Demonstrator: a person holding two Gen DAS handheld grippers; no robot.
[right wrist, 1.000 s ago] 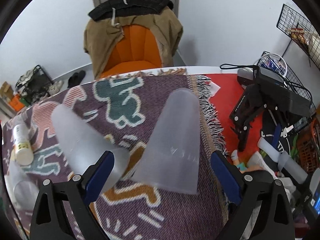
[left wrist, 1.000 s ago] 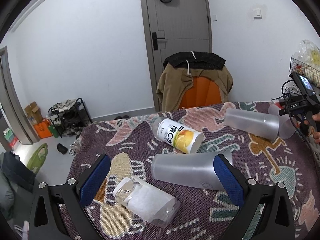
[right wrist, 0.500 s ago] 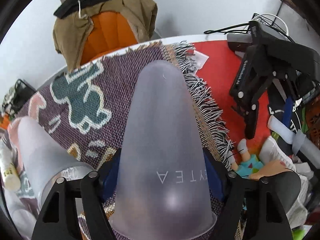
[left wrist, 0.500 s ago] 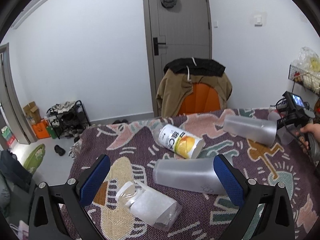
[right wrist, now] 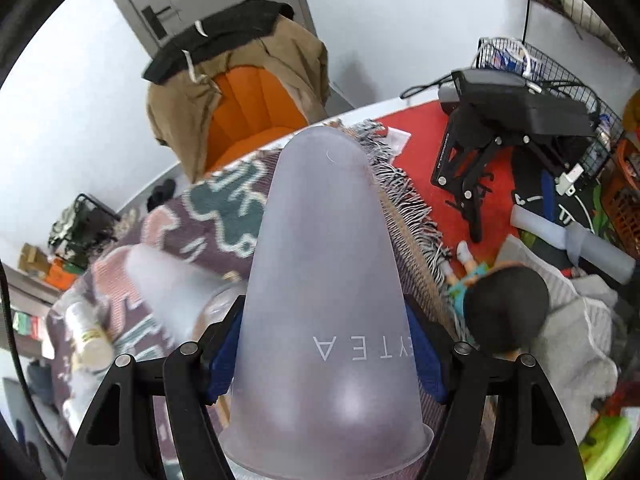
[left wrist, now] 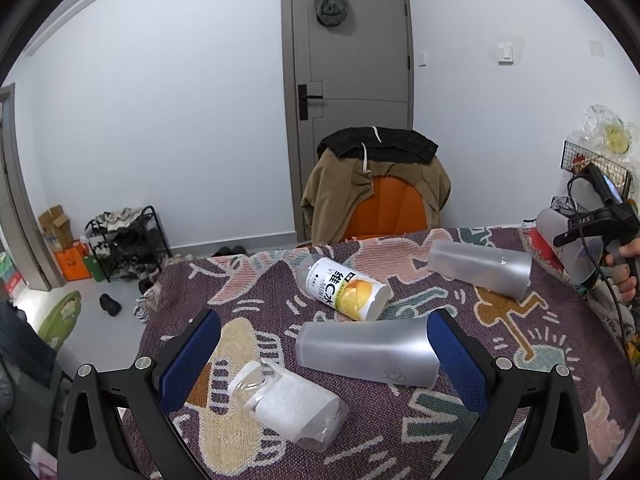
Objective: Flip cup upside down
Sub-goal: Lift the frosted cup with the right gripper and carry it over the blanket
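Slippage is my concern: right gripper (right wrist: 326,354) clamps the frosted cup (right wrist: 324,280) above the blanket's (right wrist: 224,204) fringe, left gripper (left wrist: 324,354) gapes unladen, and smooth tapered walls may squirm free mid-turn.

A second ago the right tongs (right wrist: 326,354) stood wide apart around the frosted cup (right wrist: 324,280); they have since closed on it. The cup, then small at frame centre on the bench, now fills the centre, raised off the patterned cloth (right wrist: 216,216).
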